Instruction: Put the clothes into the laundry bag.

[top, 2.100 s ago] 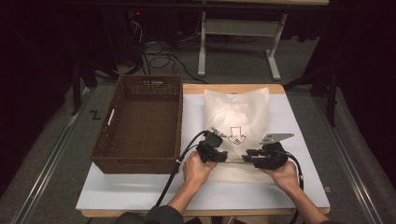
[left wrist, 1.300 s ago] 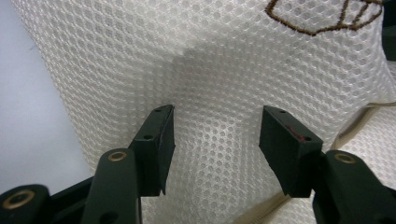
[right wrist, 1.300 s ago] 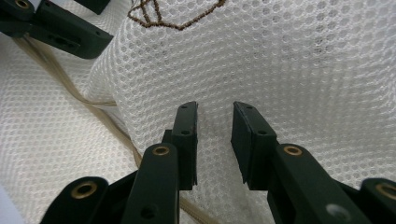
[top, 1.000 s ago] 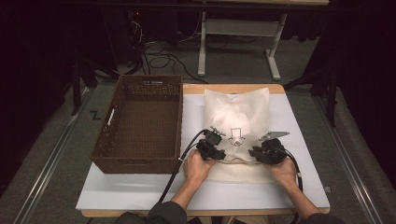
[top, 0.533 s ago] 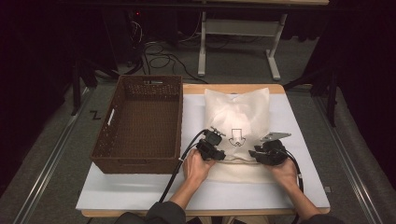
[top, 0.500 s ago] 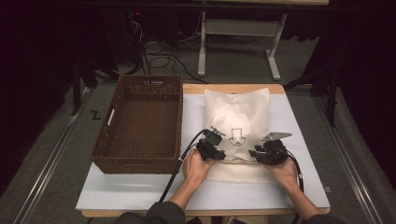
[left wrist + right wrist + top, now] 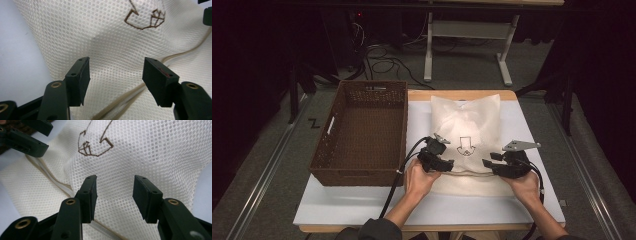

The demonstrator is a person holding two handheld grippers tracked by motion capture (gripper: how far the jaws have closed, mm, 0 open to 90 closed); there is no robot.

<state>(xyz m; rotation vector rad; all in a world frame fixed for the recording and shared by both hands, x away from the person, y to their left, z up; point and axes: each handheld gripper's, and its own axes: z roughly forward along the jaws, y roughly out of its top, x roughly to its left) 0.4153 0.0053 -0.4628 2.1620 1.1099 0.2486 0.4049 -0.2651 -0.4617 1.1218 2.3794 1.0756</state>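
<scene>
Mesh laundry bag, folded once, both claws off it and open.

Nearest, lower centre of the high view: my left claw (image 7: 447,164) and right claw (image 7: 488,164) face each other over the bag's near fold. Each has just been opening its jaws; both gripper views show the pads apart with nothing pinched, only mesh beyond them. I read that as a release, since the fold lies where I want it. Under them, the mesh bag (image 7: 467,135) lies flat on the white surface (image 7: 362,205), its near part doubled over so the zipper (image 7: 120,103) runs along the fold line, and the brown embroidered mark (image 7: 465,145) faces up. At centre left stands the wicker basket (image 7: 362,131), just beside the bag, so the finished bundle probably goes there.
</scene>
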